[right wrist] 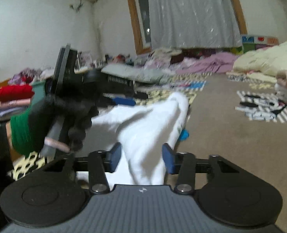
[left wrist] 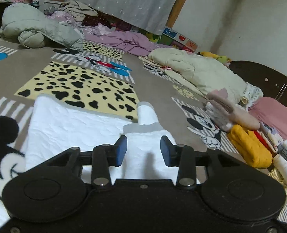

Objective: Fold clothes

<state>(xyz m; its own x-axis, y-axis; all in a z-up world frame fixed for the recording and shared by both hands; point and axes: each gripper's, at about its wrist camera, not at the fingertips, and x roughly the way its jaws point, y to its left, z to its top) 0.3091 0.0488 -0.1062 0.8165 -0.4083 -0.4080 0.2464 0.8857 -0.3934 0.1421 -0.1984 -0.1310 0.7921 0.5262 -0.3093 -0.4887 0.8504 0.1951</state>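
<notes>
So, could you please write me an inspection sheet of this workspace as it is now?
Surface: cartoon-print rug, brown with spotted yellow panels.
Job's things: white garment spread on the rug; one part rises between the fingers of each gripper.
Clutter: folded clothes stack at right; grey puffer jacket, purple bedding, cream quilt behind.
Grippers: left gripper and right gripper both look open, cloth between the fingers; gloved hand holds the left one.
Cables: nothing seen.
Surroundings: grey curtain, white walls, wooden frame.
</notes>
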